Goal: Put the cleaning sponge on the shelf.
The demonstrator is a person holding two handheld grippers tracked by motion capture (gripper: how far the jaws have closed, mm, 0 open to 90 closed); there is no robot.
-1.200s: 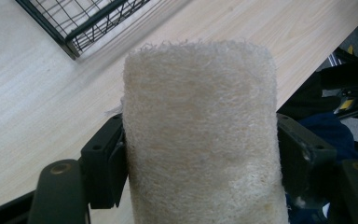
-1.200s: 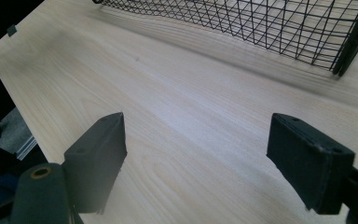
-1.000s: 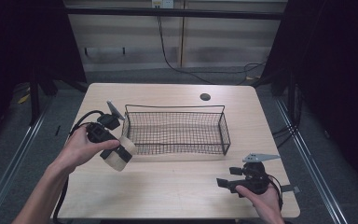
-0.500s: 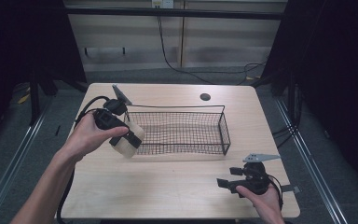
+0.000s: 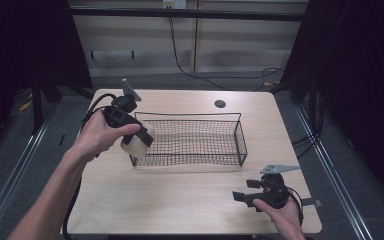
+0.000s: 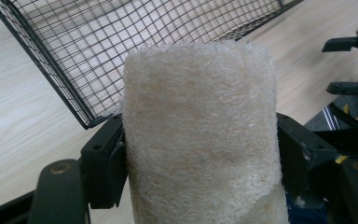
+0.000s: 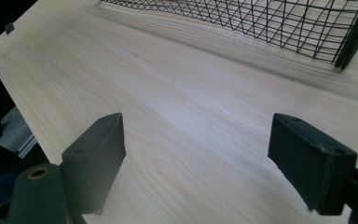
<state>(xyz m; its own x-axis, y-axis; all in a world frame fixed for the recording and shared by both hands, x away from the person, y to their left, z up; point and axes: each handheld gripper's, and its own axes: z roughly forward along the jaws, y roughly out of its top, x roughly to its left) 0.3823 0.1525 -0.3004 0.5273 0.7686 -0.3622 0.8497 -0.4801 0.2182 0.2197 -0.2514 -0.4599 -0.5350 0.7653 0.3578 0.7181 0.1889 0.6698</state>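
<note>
A cream loofah sponge (image 6: 200, 135) is clamped between the jaws of my left gripper (image 5: 139, 140), which is shut on it. In the high view the loofah sponge (image 5: 136, 142) hangs at the left end of the black wire basket (image 5: 240, 135), over its near left corner. In the left gripper view the basket (image 6: 74, 100) lies just beyond the sponge. My right gripper (image 5: 240, 196) rests low over the table's near right part, open, with bare wood between its jaws. Its fingers (image 7: 100, 154) stand wide apart.
The light wooden table (image 5: 180, 200) has a small dark round hole (image 5: 220, 104) at the back right. The basket's near corner (image 7: 349, 51) shows at the top right of the right gripper view. A black cable (image 5: 92, 110) trails from the left gripper. Dark floor surrounds the table.
My left gripper has carried the loofah sponge up and to the right, from beside the basket's left end to over its near left corner. The right gripper has stayed put.
</note>
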